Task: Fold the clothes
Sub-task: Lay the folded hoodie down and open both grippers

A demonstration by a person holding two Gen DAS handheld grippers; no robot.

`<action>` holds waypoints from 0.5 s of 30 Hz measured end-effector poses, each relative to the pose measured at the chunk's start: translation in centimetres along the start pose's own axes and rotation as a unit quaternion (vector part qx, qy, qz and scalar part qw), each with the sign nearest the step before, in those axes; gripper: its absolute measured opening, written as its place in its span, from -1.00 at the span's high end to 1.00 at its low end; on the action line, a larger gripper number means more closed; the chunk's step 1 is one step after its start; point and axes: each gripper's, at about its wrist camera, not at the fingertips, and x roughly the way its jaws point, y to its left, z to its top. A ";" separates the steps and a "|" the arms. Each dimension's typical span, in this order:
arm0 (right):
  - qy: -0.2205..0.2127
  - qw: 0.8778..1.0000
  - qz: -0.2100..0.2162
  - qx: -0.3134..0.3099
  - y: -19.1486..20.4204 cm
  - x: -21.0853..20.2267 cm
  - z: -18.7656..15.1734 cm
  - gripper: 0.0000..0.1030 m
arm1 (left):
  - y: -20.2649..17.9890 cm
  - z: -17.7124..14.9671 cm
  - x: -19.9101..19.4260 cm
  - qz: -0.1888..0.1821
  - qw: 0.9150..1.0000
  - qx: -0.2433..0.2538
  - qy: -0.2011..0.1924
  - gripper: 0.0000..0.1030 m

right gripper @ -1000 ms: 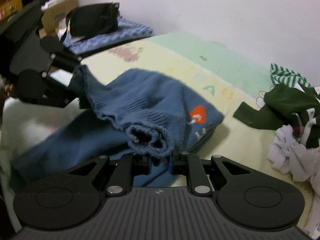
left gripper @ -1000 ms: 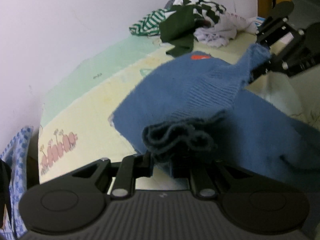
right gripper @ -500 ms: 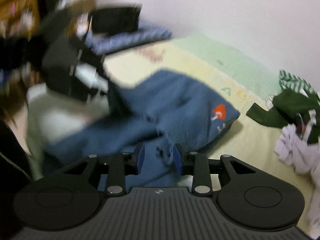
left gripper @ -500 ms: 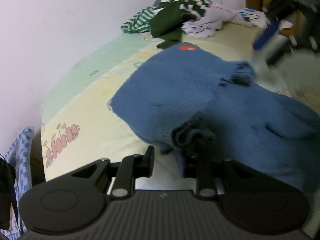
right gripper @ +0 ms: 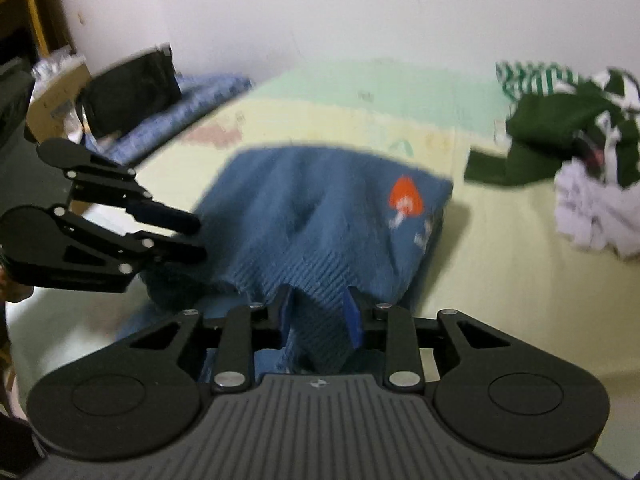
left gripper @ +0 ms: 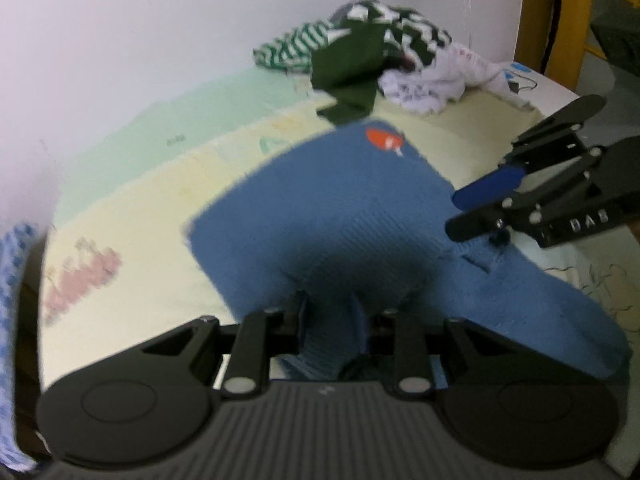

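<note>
Both views blurred by motion; edges of cloth soft, small print on the fabric unreadable.

Left gripper (left gripper: 332, 320): black, two-fingered, tilted downward over the near edge of the blue knitted sweater (left gripper: 340, 216). Jaws stand apart, having just been opening. A ribbed fold of the knit lies between them; whether the pads press on it is hidden by the cloth and shadow. From the right wrist view the same gripper (right gripper: 192, 236) shows in side profile, fingers parted, nothing clamped.

Right gripper (right gripper: 320, 320): same build, same downward tilt. Jaws parted, having just been opening. One blue pad shows bare on the right with a gap to the ribbed hem bunched between the fingers. In the left wrist view it (left gripper: 464, 212) hangs just above the sweater's right side, blue pad exposed, fingers apart.

Sweater lies roughly folded on the bed (left gripper: 132, 220), an orange-red motif (right gripper: 404, 200) near its far corner. A sleeve or lower part trails toward the near right, cut off by the gripper body.

Bed cover pale yellow with a pale green band along the wall and faded pink print. Further back, a heap of green-and-white and pale lilac clothes (left gripper: 380, 60), well apart from the sweater. Blue checked cloth (right gripper: 192, 100) with a black bag (right gripper: 132, 88) on it at the far left. White wall (left gripper: 140, 40) behind; a yellow wooden post (left gripper: 560, 20) at the right corner.
</note>
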 end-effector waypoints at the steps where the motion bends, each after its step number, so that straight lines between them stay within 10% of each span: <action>1: 0.007 1.000 -0.003 -0.002 0.0 0.3 -0.4 0.41 | -0.2 -0.2 0.3 -0.001 1.000 0.000 -0.001 0.52; 15: 0.032 0.998 -0.053 -0.019 2.3 -0.6 -3.0 0.21 | -2.8 -1.4 -0.2 0.009 0.999 0.047 0.011 0.18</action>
